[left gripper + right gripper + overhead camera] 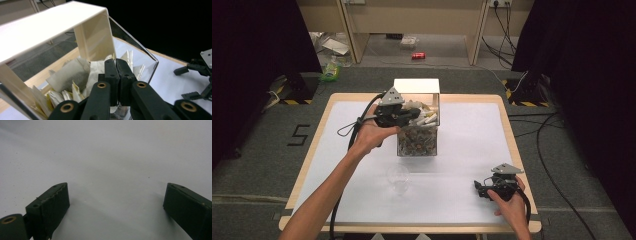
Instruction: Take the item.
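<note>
A clear box point(417, 145) with a white hood point(416, 85) stands at the table's middle back, full of paper tea bags point(426, 119). My left gripper point(413, 116) reaches into its open top from the left. In the left gripper view the jaws point(115, 62) are pressed together among the tea bags point(71, 76), under the hood point(50, 27); I cannot tell whether a bag is pinched. An empty clear glass point(398, 179) stands in front of the box. My right gripper point(480, 190) rests low at the front right, open point(116, 195) over bare white sheet.
A white sheet point(472, 135) covers the wooden table point(508, 125). The right gripper point(197, 72) lies beyond the box in the left gripper view. On the floor behind are a red can point(418, 56), a green packet point(330, 73) and cables point(542, 130).
</note>
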`<state>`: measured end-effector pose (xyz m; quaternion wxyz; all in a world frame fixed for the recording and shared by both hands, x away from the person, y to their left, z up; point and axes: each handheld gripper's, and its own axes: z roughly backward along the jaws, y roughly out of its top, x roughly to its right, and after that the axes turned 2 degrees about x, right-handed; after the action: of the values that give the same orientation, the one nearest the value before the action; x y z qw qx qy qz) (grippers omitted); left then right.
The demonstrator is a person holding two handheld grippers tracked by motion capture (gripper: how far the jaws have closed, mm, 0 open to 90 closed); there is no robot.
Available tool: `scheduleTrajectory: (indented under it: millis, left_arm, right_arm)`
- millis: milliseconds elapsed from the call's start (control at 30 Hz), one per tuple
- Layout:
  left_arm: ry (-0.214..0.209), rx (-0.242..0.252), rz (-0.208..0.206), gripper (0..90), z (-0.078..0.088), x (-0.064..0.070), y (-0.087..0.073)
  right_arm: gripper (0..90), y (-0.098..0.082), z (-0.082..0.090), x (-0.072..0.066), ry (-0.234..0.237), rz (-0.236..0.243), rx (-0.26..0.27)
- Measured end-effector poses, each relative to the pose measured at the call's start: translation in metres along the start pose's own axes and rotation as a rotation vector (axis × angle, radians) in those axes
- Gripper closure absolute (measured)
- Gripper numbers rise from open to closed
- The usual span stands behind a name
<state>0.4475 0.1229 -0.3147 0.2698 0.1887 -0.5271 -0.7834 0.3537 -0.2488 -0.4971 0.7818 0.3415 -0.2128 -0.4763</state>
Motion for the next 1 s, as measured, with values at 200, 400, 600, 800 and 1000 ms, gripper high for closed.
scheduleTrajectory:
  millis: [200, 400, 600, 800, 1000]
  left_arm:
    - [-0.016, 0.034, 0.012, 89.3, 0.008, -0.001, 0.006]
    - [-0.018, 0.061, 0.011, 89.3, 0.016, -0.001, 0.012]
    - [-0.032, 0.088, 0.033, 89.3, 0.023, -0.003, 0.019]
    - [-0.039, 0.114, 0.03, 89.3, 0.034, -0.002, 0.028]
    - [-0.057, 0.14, 0.039, 89.2, 0.046, -0.002, 0.035]
  right_arm:
    - [7.1, 0.0, 0.0, 0.0, 0.0, 0.0, 0.0]
    - [7.1, 0.0, 0.0, 0.0, 0.0, 0.0, 0.0]
    - [7.1, 0.0, 0.0, 0.0, 0.0, 0.0, 0.0]
    - [7.1, 0.0, 0.0, 0.0, 0.0, -0.001, -0.001]
    - [7.1, 0.0, 0.0, 0.0, -0.001, 0.0, -0.001]
